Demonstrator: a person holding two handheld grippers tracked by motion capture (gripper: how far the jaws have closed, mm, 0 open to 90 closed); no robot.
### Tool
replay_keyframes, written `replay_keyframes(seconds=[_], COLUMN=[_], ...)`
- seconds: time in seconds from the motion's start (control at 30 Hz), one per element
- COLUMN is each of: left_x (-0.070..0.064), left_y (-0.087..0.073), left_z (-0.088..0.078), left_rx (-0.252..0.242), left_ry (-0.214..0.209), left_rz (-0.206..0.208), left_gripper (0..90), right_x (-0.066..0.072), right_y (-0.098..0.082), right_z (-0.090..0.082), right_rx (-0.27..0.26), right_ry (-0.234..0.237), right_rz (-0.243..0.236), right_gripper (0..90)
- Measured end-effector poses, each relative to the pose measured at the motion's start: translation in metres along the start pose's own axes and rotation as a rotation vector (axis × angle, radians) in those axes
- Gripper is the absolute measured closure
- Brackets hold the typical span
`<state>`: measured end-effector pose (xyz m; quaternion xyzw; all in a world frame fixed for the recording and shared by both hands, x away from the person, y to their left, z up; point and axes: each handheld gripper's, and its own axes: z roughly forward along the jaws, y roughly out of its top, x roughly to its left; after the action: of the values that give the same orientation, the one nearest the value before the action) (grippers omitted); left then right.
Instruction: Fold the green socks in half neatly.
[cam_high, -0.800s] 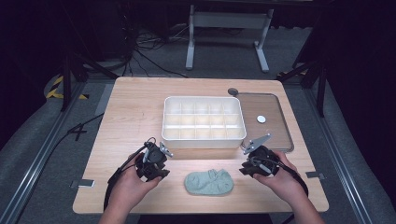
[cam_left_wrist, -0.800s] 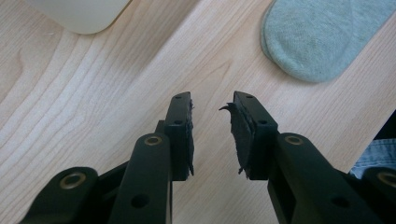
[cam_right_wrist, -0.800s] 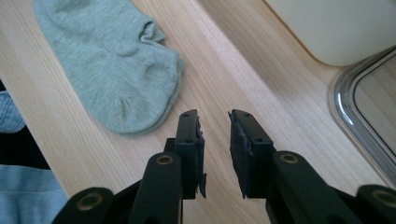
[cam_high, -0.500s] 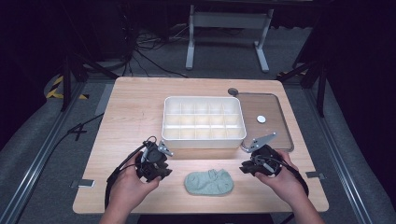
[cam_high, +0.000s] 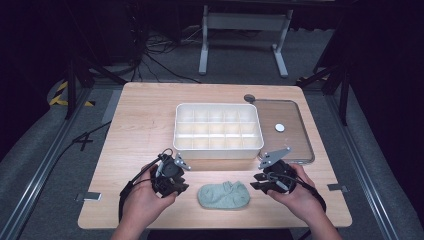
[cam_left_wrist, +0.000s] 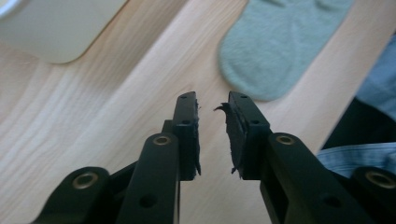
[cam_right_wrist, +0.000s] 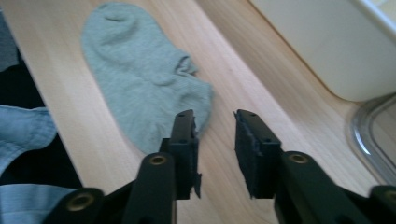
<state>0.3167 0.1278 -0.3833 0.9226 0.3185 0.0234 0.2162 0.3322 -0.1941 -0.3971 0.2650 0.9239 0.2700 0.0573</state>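
Grey-green and crumpled, the sock lies on the table near my edge, between my two grippers and in front of the white bin. My left gripper hangs just short of its toe end, jaws parted with nothing in them; my right gripper is at the other end, also parted and empty. I judge this the approach. Next, each must drop onto its end and pinch the fabric.
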Motion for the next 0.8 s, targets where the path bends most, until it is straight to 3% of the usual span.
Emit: replay_keyframes(seconds=[0.1,0.17,0.3,0.6,0.7,0.8], left_x=[-0.002,-0.003,-0.008,-0.010,-0.011,-0.011], left_y=[0.002,0.002,0.004,0.008,0.008,0.008], left_z=[0.002,0.005,0.013,0.027,0.031,0.034], left_rx=[-0.006,-0.008,-0.025,-0.016,-0.015,-0.012], left_ry=[0.008,0.022,-0.001,-0.024,-0.020,-0.030], left_rz=[0.005,0.008,0.005,-0.003,-0.003,-0.006], left_gripper=[73.3,70.0,68.1,65.2,65.1,64.8], right_x=[0.008,0.013,0.025,0.044,0.049,0.051], right_y=[0.004,0.009,0.017,0.028,0.031,0.033], right_z=[0.004,0.009,0.018,0.046,0.058,0.063], right_rx=[-0.003,0.002,-0.017,0.001,0.019,-0.003], right_ry=[0.009,0.058,0.088,0.142,0.138,0.117], right_rz=[-0.016,-0.024,-0.060,-0.091,-0.105,-0.095], right_gripper=[78.5,84.5,88.9,89.6,89.6,89.5])
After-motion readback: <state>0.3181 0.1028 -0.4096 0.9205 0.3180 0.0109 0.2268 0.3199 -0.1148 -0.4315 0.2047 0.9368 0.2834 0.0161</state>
